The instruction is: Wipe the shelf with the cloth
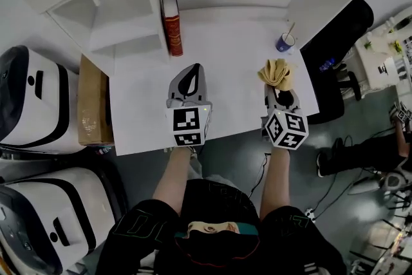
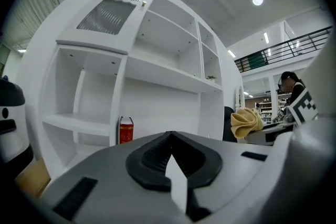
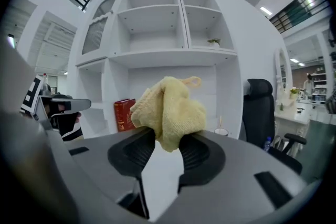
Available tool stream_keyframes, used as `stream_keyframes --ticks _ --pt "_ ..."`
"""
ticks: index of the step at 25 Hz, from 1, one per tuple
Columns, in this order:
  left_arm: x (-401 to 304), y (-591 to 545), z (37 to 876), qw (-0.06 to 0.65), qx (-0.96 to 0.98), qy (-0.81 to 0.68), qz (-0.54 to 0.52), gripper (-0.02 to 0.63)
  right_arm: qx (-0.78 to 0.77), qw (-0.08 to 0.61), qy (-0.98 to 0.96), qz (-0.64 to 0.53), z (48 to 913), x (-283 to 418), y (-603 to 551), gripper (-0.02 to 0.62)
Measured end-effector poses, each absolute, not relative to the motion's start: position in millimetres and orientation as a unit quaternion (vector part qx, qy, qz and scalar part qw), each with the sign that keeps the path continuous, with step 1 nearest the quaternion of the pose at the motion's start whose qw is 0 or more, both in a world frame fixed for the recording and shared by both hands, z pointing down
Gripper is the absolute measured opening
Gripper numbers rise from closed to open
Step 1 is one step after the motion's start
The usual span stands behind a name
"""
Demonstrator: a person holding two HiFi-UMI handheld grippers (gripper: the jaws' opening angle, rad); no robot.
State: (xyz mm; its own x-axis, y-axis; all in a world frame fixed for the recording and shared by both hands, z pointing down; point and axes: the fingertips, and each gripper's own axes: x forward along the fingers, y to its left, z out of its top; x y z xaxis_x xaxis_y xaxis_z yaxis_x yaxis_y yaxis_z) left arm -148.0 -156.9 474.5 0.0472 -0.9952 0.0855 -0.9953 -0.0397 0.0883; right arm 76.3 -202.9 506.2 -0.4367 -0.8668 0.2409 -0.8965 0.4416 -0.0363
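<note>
Your right tongs (image 3: 167, 140) are clamping down on the bunched yellow cloth (image 3: 168, 110), hovering over the counter (image 1: 225, 48) around 2 o'clock. Your left tongs (image 2: 170, 139) are sitting closed on nothing, with the shelf (image 1: 116, 32) at 12.

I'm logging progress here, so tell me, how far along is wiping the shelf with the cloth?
Done: the cloth is gripped, bunched in the right gripper. In hand: it is held over the white desk, short of the shelf and not touching it. Left: all the wiping. The left gripper is shut and empty.
</note>
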Motion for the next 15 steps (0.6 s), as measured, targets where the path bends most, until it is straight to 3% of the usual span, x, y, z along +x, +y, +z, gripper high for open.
stream_keyframes --ticks 15 --pt "-164.5 -244.1 442.4 0.039 0.688 -0.724 0.005 -0.002 0.436 0.062 -0.893 0.095 496.2 19.1 -305.4 0.141"
